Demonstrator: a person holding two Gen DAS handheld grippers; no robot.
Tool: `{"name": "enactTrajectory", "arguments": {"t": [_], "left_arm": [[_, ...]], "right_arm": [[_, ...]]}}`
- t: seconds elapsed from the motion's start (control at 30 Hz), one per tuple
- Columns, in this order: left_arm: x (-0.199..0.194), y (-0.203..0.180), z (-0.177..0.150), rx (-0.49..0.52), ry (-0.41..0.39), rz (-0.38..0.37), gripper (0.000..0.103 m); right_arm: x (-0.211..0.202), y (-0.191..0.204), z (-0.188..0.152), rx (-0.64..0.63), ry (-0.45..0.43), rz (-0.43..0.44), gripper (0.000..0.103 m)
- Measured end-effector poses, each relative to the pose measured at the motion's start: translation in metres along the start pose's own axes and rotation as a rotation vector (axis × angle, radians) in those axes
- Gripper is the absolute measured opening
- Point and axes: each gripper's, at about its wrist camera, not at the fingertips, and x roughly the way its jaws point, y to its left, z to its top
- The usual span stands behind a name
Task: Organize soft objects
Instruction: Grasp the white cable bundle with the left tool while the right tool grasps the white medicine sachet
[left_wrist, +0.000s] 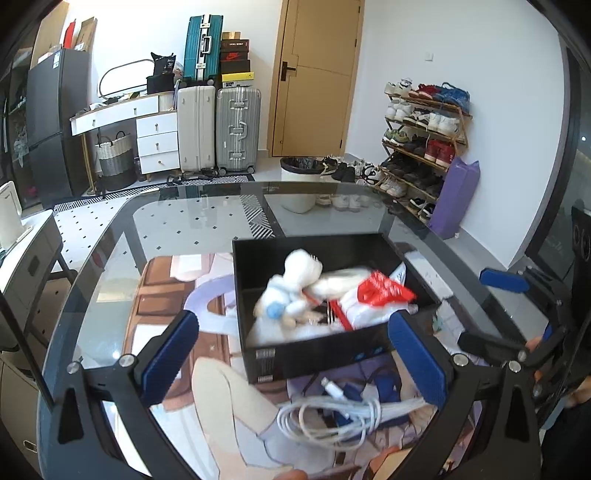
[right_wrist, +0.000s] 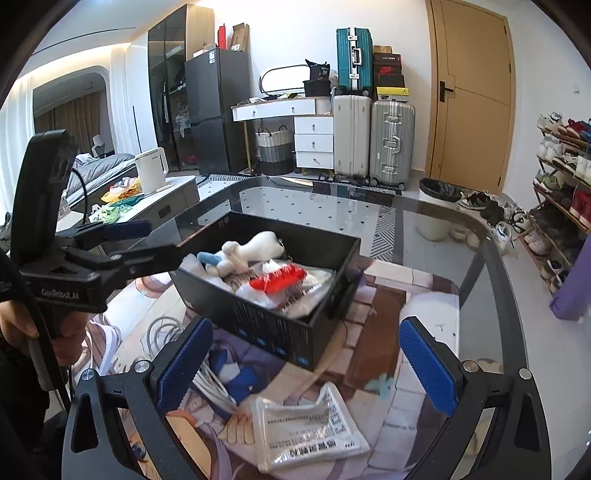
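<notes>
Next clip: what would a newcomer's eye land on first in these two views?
The black box in the middle of the glass table, heaped with a white plush toy and a red-printed plastic bag. Nearer the camera, both blue-padded tongs, left and right, stand open and empty. A white coiled cable and a flat printed pouch lie outside the box on the mat.

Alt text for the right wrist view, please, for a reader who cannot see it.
The right gripper, fingers wide open and empty, points at a black box on a glass table; the box holds a white plush toy and red-and-white packets. A printed plastic pouch lies nearer, outside the box.
</notes>
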Motion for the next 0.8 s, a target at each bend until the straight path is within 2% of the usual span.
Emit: {"name": "enactTrajectory", "arguments": {"t": [0.13, 0.57, 0.8], "left_arm": [[-0.003, -0.002, -0.011, 0.021, 0.010, 0.008, 0.103], [-0.010, 0.007, -0.023, 0.001, 0.023, 0.004, 0.103], [-0.011, 0.004, -0.027, 0.024, 0.049, -0.005, 0.103]], "right_arm": [[-0.004, -0.004, -0.005, 0.009, 0.012, -0.010, 0.102], [-0.011, -0.009, -0.021, 0.025, 0.046, -0.025, 0.102], [-0.007, -0.005, -0.028, -0.011, 0.101, -0.021, 0.102]]}}
